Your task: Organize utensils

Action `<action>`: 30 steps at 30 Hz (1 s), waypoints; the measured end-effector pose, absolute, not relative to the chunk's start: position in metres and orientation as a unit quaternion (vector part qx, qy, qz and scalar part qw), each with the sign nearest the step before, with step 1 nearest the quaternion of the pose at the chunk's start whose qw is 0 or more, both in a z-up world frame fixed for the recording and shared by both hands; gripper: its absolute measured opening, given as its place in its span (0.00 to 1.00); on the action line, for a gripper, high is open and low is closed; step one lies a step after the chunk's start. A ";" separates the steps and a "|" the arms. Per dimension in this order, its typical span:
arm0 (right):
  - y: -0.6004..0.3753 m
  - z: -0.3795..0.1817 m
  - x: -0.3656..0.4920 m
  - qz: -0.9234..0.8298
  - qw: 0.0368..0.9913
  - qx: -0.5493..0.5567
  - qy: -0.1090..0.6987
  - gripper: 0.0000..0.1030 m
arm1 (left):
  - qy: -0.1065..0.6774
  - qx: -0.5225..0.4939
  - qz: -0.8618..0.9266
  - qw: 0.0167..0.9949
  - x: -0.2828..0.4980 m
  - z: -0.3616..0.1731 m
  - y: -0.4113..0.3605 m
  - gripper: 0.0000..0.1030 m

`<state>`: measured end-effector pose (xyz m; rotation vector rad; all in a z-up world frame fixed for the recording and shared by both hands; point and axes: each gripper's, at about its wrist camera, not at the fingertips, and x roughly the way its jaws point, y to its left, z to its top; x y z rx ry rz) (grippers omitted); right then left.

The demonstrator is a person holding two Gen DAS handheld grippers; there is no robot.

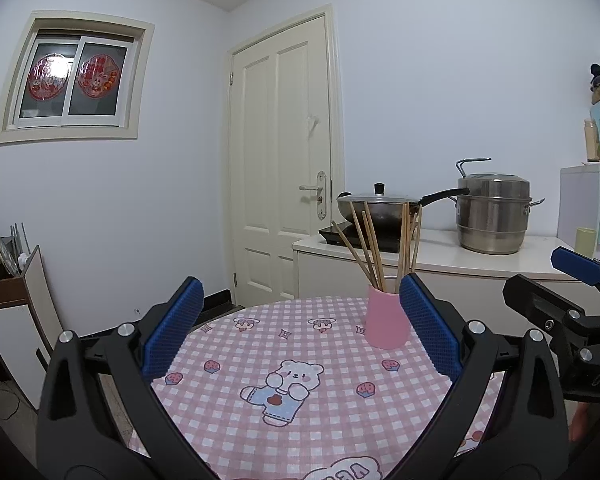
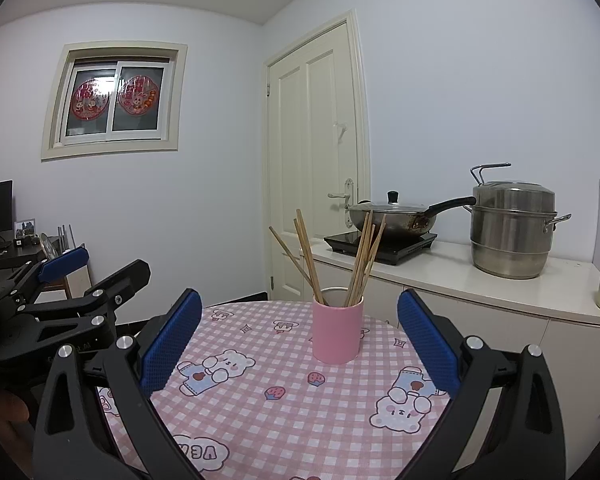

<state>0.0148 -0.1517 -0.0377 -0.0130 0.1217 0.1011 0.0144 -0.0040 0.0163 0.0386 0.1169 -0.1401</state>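
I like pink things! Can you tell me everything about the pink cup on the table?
The pink cup is a plain, smooth, matte cylinder with no handle, standing upright on the checked tablecloth. Several wooden chopsticks stand in it, fanning out over its rim. Neither gripper touches it.

Cup [image 2: 337, 330] stands upright on round table [image 2: 260, 420], toward its far edge. Chopsticks [image 2: 356, 264] stand in cup, leaning apart. Behind table: counter [image 2: 480, 280] carrying cooktop [image 2: 380, 246] with wok [image 2: 392, 216] on it; steamer pot [image 2: 512, 232] to wok's right. Door [image 2: 312, 160] behind counter's left end; window [image 2: 114, 100] left of door.
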 end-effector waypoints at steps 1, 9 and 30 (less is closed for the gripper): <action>-0.152 -0.038 0.015 0.051 0.997 -0.006 0.061 0.92 | 0.058 0.020 -0.070 0.996 0.014 0.016 -0.004 0.94; -0.151 -0.039 0.015 0.055 0.996 -0.007 0.064 0.92 | 0.058 0.022 -0.073 0.995 0.015 0.015 -0.005 0.94; -0.156 -0.044 0.015 0.053 0.996 -0.002 0.071 0.92 | 0.058 0.025 -0.070 0.996 0.014 0.010 -0.011 0.94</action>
